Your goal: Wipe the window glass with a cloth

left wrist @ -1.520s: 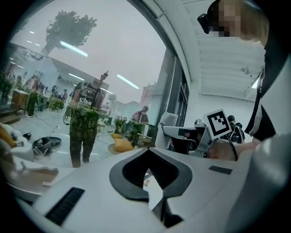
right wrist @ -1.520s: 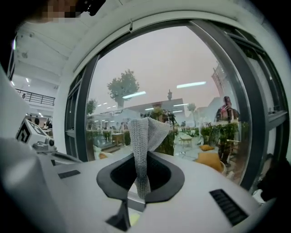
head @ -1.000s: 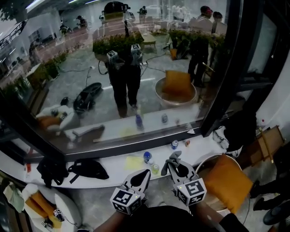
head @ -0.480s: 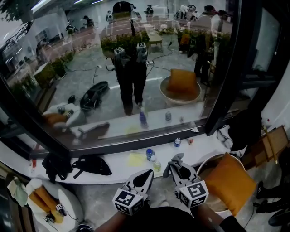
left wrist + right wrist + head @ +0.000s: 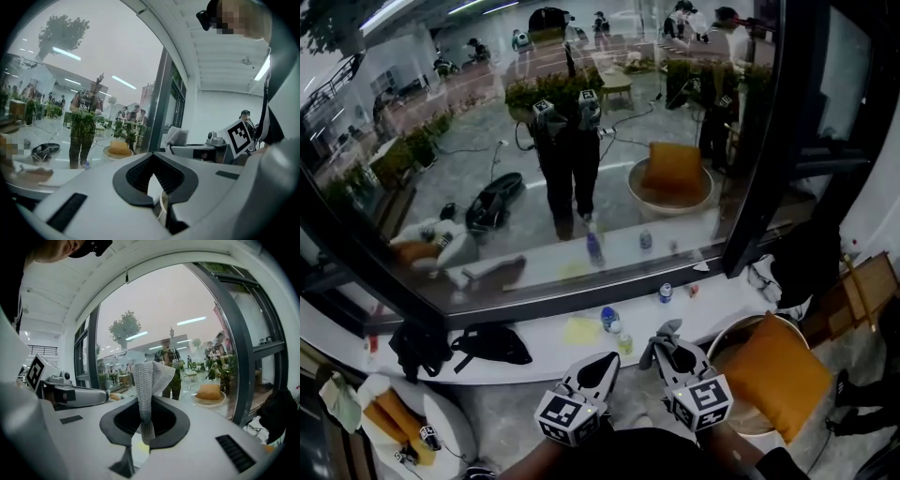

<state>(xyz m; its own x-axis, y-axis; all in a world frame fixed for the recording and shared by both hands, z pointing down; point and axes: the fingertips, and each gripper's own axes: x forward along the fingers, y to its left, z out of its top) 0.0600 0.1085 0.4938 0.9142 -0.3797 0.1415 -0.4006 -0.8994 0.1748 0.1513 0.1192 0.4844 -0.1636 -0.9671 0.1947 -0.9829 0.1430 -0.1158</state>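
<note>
Presently the right gripper (image 5: 147, 430) is clamped on a grey knitted cloth (image 5: 150, 376), which stands up from its jaws, well short of the window glass (image 5: 581, 141). The left gripper (image 5: 157, 187) is closed to the tips and holds nothing. Recommended: bring the cloth's loose end flat against the pane and wipe in overlapping passes.

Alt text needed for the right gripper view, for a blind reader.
The right claw is shut on a grey knitted cloth that sticks up between its jaws. Ahead is the window glass in a dark frame.
</note>
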